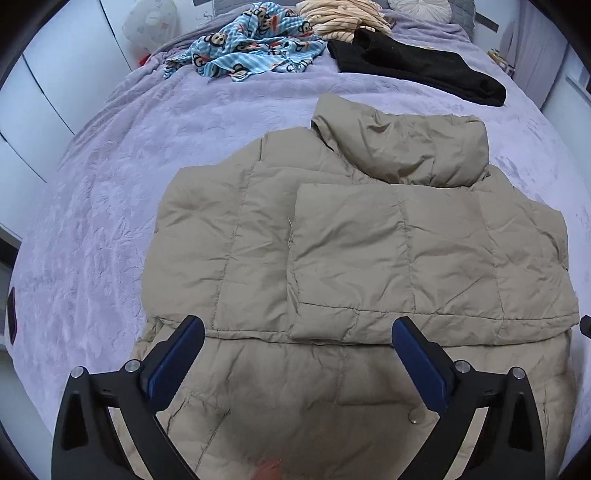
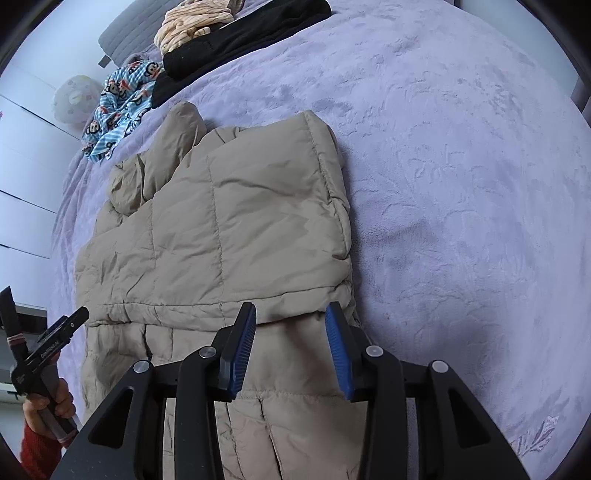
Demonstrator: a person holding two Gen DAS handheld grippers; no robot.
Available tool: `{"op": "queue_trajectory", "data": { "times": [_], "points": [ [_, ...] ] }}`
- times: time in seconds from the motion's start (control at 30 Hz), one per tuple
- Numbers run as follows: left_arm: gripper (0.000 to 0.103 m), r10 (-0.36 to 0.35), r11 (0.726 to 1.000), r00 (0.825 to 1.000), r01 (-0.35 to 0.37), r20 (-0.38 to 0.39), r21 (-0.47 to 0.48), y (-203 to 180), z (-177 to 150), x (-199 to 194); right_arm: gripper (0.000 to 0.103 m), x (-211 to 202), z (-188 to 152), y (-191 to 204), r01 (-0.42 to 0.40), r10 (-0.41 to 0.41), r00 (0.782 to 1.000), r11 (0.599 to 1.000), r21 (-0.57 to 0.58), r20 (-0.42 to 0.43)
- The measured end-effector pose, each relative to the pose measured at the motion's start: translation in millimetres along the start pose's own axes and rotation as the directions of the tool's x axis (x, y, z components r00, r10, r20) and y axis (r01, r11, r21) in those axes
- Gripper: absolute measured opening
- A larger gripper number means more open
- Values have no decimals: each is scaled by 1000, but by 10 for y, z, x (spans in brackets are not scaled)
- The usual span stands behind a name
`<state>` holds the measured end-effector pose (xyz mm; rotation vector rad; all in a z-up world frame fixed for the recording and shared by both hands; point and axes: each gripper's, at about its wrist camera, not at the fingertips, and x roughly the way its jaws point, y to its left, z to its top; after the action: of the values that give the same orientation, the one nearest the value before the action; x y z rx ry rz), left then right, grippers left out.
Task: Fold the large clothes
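Because the beige puffer jacket (image 1: 332,258) lay soft, light and slippery on the purple bedspread (image 1: 110,221), we held the left gripper (image 1: 297,354) spread wide and the right gripper (image 2: 291,343) partly open, both empty, favouring its stitched hem.

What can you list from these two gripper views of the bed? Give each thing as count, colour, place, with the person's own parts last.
puffer jacket: one, beige, partly folded, middle of the bed.
bedspread: one, lilac, under everything.
monkey-print cloth: one, blue, crumpled, far end.
black garment: one, black, far end, beside the print cloth.
striped garment: one, cream, far end, behind the black one.
round cushion: one, pale, at the head.
left gripper: one, black with blue pads, open above the jacket.
right gripper: one, same colours, open over the jacket's edge.
hand: one, red sleeve, holding the left gripper.
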<state>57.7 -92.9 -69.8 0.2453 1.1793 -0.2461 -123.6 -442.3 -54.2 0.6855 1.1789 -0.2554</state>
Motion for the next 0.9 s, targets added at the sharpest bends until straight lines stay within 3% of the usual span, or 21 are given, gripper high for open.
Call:
{"op": "queue_trajectory", "data": {
  "times": [0.1, 0.17, 0.23, 0.27, 0.53, 0.7, 0.9],
  "points": [
    [102, 7, 999, 1000, -7, -20, -31, 14, -49, -43, 45, -30, -58, 29, -4, 4, 1000, 1000, -15, -10],
    [102, 11, 999, 999, -13, -33, -53, 42, -88, -71, 57, -63, -95, 48, -21, 21, 1000, 1000, -21, -10],
    [102, -11, 998, 999, 8, -51, -62, 68, -129, -104, 78, -104, -125, 71, -32, 32, 999, 999, -30, -6],
    [102, -19, 998, 998, 16, -52, -65, 85, -156, -139, 82, -131, -146, 85, -36, 36, 999, 999, -34, -2],
    [102, -45, 998, 996, 42, -73, -37, 201, -436, -405, 84, -262, -409, 129, -119, 119, 993, 992, 41, -8],
    [102, -50, 999, 993, 49, -103, -13, 396, -679, -562, 84, -244, -722, 206, -162, 173, 982, 976, 145, -70],
    [102, -78, 997, 989, 78, -127, -7, 732, -991, -760, 84, -349, -1184, 423, -133, 152, 984, 972, 192, -88]
  ]
}}
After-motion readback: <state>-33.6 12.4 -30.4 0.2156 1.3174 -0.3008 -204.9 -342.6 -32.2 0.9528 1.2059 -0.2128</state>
